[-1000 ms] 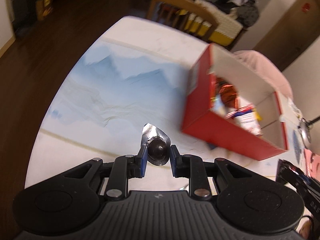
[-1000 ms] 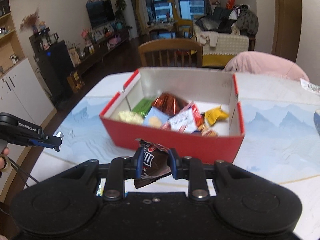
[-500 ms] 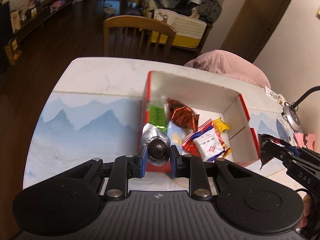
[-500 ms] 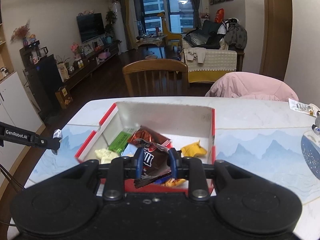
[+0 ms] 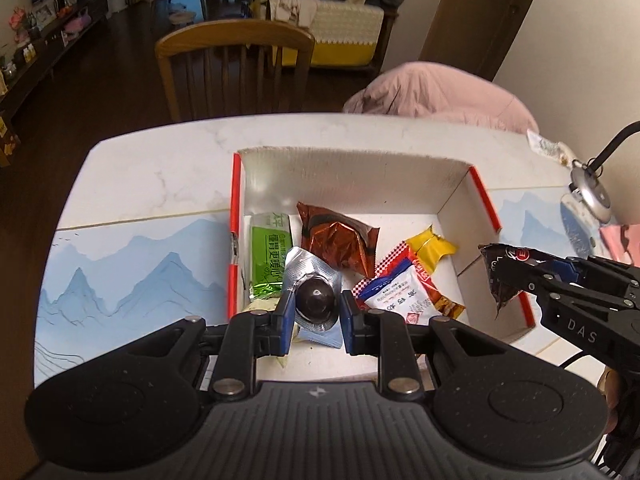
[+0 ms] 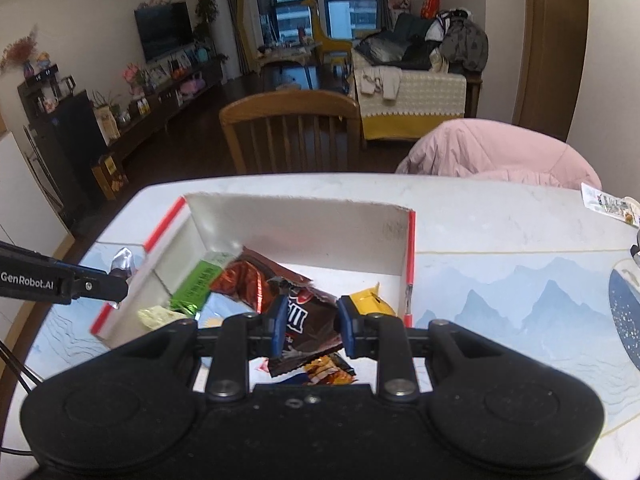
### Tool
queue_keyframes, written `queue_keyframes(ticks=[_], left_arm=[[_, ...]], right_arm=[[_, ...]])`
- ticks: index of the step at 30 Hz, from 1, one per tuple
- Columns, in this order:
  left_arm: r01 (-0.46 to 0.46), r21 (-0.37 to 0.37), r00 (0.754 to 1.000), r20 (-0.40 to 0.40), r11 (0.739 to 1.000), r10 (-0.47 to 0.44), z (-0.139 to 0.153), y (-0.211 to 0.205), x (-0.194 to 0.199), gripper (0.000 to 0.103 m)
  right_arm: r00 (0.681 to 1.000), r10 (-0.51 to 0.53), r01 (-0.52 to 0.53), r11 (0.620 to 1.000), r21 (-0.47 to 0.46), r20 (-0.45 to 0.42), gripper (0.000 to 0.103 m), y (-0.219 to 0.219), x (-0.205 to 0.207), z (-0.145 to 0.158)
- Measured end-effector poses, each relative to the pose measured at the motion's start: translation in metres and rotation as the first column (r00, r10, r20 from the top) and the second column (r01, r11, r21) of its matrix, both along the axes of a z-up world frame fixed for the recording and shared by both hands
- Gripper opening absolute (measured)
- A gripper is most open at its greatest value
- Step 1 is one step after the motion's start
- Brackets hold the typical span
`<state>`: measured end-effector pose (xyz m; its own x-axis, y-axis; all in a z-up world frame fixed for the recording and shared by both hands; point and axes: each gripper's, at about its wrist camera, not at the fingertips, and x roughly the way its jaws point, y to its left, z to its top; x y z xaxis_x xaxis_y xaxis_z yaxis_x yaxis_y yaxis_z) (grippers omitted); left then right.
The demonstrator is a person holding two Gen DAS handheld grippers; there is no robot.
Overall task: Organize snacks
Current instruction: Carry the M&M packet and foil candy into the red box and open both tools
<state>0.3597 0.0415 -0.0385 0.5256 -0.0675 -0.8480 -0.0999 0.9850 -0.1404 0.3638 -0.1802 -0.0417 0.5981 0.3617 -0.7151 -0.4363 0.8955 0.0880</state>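
Both snacks were held above the red box on the surface, the left gripper clamped on a foil-cupped chocolate and the right gripper on a brown M&M's packet, so release into the box was judged the next move.

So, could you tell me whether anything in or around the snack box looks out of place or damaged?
One thing: the red box has a rough, torn-looking top edge along its far wall, as if cut open. Otherwise nothing stands out; the snacks lie loosely piled inside, and the left gripper and right gripper each hold a snack above the box.
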Motion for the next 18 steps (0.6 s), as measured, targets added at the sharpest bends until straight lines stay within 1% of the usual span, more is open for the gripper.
queue_keyframes(ticks=[11,18], left_arm=[[-0.001,0.039,0.993,-0.116,0.999,0.005,-0.039,0.003,0.042,0.023],[0.020,0.072,0.984,-0.177,0.997,-0.007,-0.058,-0.002,0.056,0.023]], right_arm=[[0.997,0.033,-0.039,0.995,-0.096,-0.064,0.025,0.011,0.032,-0.035],[0.995,0.072,-0.081,0.985,-0.153,-0.065,0.025,0.019,0.036,-0.046]])
